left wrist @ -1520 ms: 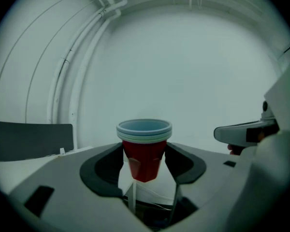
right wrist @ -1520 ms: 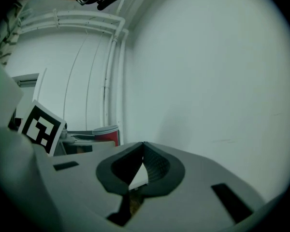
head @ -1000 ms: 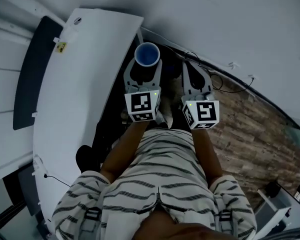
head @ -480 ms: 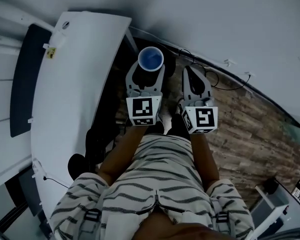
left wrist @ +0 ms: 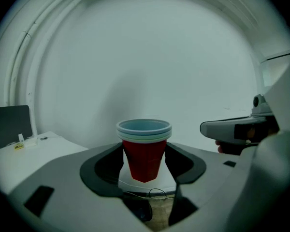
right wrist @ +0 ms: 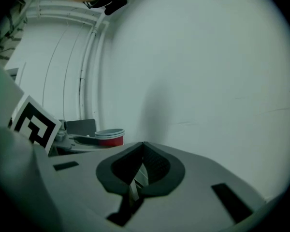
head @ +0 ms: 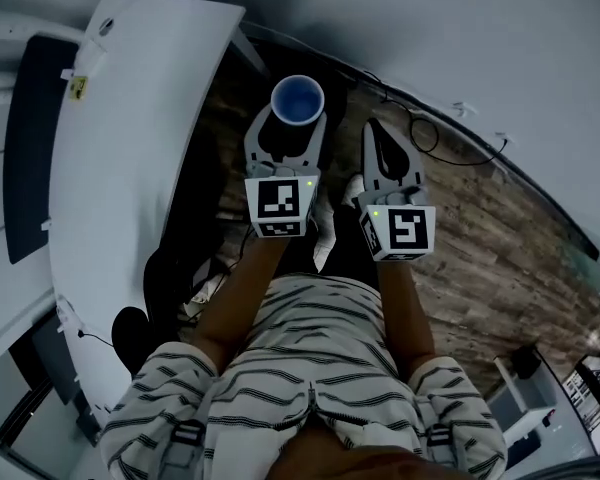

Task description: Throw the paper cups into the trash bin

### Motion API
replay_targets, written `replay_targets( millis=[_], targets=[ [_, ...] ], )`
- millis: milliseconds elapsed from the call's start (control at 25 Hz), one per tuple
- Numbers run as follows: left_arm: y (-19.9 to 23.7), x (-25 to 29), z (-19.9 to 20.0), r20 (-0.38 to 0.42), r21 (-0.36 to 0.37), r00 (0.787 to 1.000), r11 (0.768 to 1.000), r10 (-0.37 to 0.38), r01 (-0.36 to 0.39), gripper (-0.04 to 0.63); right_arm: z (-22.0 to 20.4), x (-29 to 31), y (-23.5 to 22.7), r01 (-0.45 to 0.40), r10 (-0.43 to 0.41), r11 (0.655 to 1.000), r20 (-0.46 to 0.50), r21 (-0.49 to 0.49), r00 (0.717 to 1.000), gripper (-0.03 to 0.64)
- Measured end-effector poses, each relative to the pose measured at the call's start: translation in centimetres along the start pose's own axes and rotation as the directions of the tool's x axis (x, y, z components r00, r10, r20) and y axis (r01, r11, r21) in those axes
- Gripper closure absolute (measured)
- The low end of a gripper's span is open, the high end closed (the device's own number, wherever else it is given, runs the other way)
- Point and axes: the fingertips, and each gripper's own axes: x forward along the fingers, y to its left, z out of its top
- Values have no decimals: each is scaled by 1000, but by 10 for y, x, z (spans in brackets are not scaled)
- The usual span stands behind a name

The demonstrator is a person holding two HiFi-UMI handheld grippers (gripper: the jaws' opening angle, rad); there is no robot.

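Observation:
My left gripper (head: 292, 126) is shut on a stack of red paper cups (head: 297, 100) with a pale blue inside, held upright over the wooden floor. In the left gripper view the red paper cups (left wrist: 144, 149) sit squeezed between the two dark pads (left wrist: 106, 166), facing a white wall. To their right my right gripper (head: 388, 148) hangs shut with nothing in it; its tips meet in the right gripper view (right wrist: 143, 144), where the cups (right wrist: 109, 137) show at the left. No trash bin is in view.
A white table (head: 130, 158) lies at the left, with a dark panel (head: 25, 138) beyond it. Black cables (head: 435, 138) run along the base of the white wall. Wooden floor (head: 500, 258) spreads to the right. My striped shirt fills the bottom.
Both grippers have drifted away from the table toward the wall, the cups still held. The table has slid left in the head view and more floor shows.

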Motion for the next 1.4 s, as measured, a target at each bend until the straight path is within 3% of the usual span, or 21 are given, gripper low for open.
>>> replay_targets(
  millis=[680,1120,1400],
  targets=[
    [2,83,-124,-169,-35,985,999,24,-30,310,-107,44,-38,-63,66,998,-105,23,992,607],
    [12,127,-225,-279,-116,960,993,4,-38,310,-179,61,-56,-40,52,997,-176,73,983,607],
    [18,160,-281,-341,-103,940,994,-7,-29,310,-217,78,-62,-21,41,995,-203,97,978,607]
  ],
)
